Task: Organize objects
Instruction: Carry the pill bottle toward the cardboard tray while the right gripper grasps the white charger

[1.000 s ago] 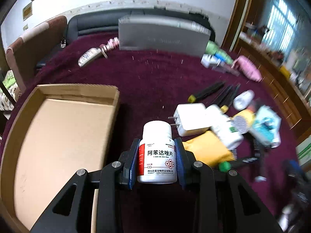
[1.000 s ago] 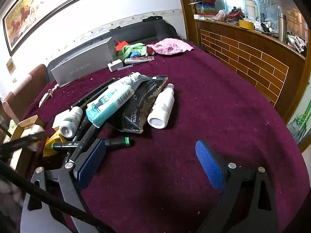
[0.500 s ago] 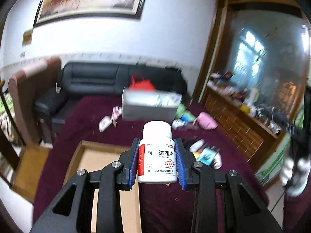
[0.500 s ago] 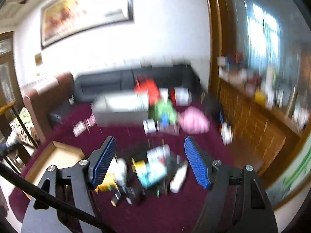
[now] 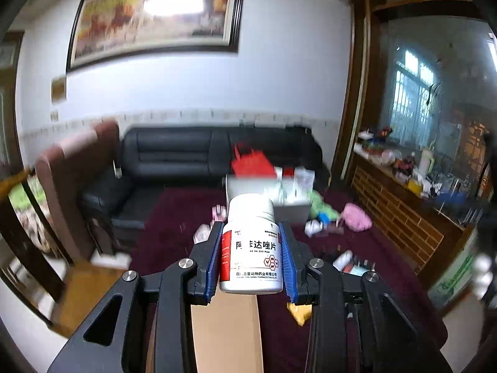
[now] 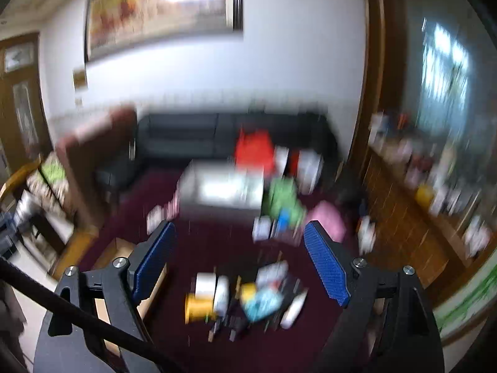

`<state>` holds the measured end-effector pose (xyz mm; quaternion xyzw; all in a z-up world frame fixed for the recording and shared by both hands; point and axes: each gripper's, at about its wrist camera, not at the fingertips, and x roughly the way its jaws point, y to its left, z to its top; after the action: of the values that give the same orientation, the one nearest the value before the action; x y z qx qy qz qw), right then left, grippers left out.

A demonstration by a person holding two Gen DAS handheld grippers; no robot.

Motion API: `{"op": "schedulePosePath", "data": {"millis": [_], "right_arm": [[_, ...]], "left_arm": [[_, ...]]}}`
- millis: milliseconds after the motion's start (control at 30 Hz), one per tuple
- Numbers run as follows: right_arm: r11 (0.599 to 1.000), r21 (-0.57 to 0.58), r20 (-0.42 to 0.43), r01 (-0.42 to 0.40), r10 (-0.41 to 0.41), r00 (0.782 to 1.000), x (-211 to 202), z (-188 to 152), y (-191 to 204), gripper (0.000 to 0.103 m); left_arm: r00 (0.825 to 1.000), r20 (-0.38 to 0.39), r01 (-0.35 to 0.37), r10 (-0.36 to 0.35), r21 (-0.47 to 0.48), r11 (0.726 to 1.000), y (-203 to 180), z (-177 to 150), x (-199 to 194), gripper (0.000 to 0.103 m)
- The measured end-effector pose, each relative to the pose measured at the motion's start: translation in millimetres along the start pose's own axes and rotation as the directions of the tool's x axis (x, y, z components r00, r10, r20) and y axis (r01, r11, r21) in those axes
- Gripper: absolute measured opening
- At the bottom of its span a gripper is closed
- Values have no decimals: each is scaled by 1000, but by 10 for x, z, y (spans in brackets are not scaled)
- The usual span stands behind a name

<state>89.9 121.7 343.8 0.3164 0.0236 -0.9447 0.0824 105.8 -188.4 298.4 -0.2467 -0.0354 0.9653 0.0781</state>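
Note:
My left gripper (image 5: 251,258) is shut on a white pill bottle (image 5: 251,248) with a red-and-white label, held upright high above the maroon table (image 5: 174,227). A strip of the cardboard box (image 5: 225,332) shows below the bottle. My right gripper (image 6: 240,267) is open and empty, raised well above the table. Below it, blurred, lies a pile of small objects (image 6: 245,298): white bottles, a teal pack, a yellow item. The cardboard box also shows in the right wrist view (image 6: 121,255) at the left.
A grey box (image 5: 292,199), green cloth (image 5: 323,208) and pink cloth (image 5: 357,220) lie at the table's far side. A black sofa (image 5: 186,155) stands behind. A wooden counter (image 5: 400,217) runs along the right. A brown chair (image 5: 71,174) is at the left.
Both grippers have risen and tilted up from the table, so the views now take in the room. The left still holds the bottle; the right stays open.

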Motion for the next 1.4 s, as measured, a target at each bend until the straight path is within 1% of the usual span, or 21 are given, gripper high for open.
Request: {"op": "schedulePosePath", "data": {"millis": [33, 67, 100, 133, 167, 200, 233, 300, 367, 433, 533, 633, 667, 733, 767, 900, 967, 1000, 1100, 1233, 1400], "right_arm": [[999, 28, -68, -20, 22, 997, 279, -184, -50, 84], [996, 67, -149, -52, 61, 987, 622, -449, -118, 80], [993, 97, -207, -67, 86, 975, 889, -641, -159, 77], [989, 125, -240, -80, 108, 965, 1049, -789, -230, 74], [980, 171, -280, -105, 150, 948, 1273, -971, -310, 72], [963, 231, -318, -137, 208, 925, 1532, -1138, -359, 71], [953, 265, -331, -150, 236, 914, 1625, -1222, -456, 70], [933, 316, -360, -169, 283, 889, 1926, -1355, -445, 70], [925, 333, -369, -185, 308, 877, 2062, -1417, -383, 70], [913, 346, -374, -215, 345, 861, 2215, -1377, -265, 70], [882, 381, -365, -278, 419, 831, 2401, -1266, -66, 71], [873, 378, -376, -309, 449, 810, 2589, -1200, 136, 71], [863, 386, -388, -327, 474, 790, 2672, -1200, 207, 71], [853, 401, -415, -333, 494, 764, 2793, -1238, 310, 71], [861, 396, -431, -318, 481, 764, 2838, -1249, 340, 71], [944, 284, -514, -166, 296, 805, 3031, -1329, 450, 70], [954, 265, -531, -142, 268, 804, 3117, -1350, 504, 70], [960, 248, -526, -126, 243, 815, 3132, -1346, 535, 70], [979, 187, -529, -84, 172, 831, 3171, -1322, 628, 69], [996, 85, -544, -12, 56, 837, 3212, -1332, 730, 68], [1000, -15, -548, 17, -22, 836, 3225, -1353, 816, 68]], "left_arm": [[999, -32, 4, -4, -2, 1000, 19, -159, 141, 30], [998, -58, 10, -10, -7, 1000, 41, -283, 262, 30], [997, -75, 16, -17, -13, 1000, 52, -385, 333, 30], [995, -99, 17, -19, -17, 1000, 72, -525, 456, 30], [994, -112, 10, -11, -13, 1000, 73, -635, 537, 30], [992, -125, -12, 12, -4, 1000, 84, -776, 659, 30], [991, -133, -30, 30, 6, 1000, 68, -869, 707, 30], [985, -163, -55, 56, 12, 998, 59, -1068, 860, 30], [975, -217, -58, 53, -15, 998, 121, -1262, 1029, 30], [967, -248, -69, 59, -30, 997, 149, -1412, 1095, 30], [957, -281, -88, 73, -43, 995, 236, -1615, 1213, 30], [949, -307, -87, 65, -56, 995, 331, -1715, 1292, 30], [948, -312, -88, 66, -56, 995, 362, -1749, 1328, 29], [945, -322, -89, 65, -61, 994, 428, -1775, 1385, 29], [944, -326, -85, 59, -66, 994, 456, -1774, 1395, 29], [941, -335, -74, 42, -84, 994, 510, -1796, 1422, 29], [941, -336, -67, 34, -87, 994, 506, -1810, 1426, 29], [941, -337, -65, 31, -89, 994, 504, -1815, 1425, 29], [941, -338, -58, 22, -96, 994, 511, -1805, 1425, 29], [940, -340, -57, 17, -107, 993, 505, -1814, 1407, 29], [938, -346, -51, 10, -111, 992, 503, -1831, 1392, 29]]}}
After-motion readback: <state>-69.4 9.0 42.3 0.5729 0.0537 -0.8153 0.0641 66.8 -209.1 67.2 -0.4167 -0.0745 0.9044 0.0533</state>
